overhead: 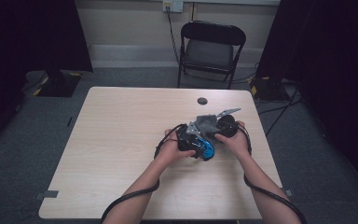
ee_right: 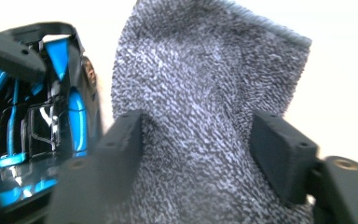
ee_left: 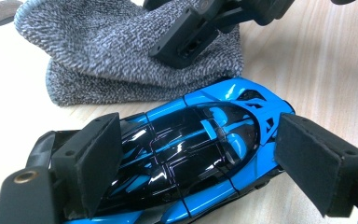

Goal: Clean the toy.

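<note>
Here, nearest the viewer in the high view, a person's two forearms came in from the bottom edge, each trailing a black cable, and met near the right of centre of a pale wooden table (overhead: 121, 140). The left gripper (overhead: 196, 145) was clamped on a glossy blue and black toy sports car (ee_left: 191, 154); in the left gripper view its foam pads (ee_left: 95, 161) pressed on the car's nose and tail, with the car lying slantwise on the tabletop.

Just behind the car, and touching it, lay a crumpled grey-and-white flecked knitted sock (ee_left: 107, 51). The right gripper (ee_right: 198, 154) stood over the sock with its jaws parted; in the right gripper view the cloth bulged up between the two pads (ee_right: 282, 156), brushing them, though I could not tell whether it was squeezed. The same view showed the car just beside the sock.

Farther off on the table sat a small round dark cable hole (overhead: 202, 101). Beyond the far edge stood a black folding chair (overhead: 212, 46) on grey carpet.
</note>
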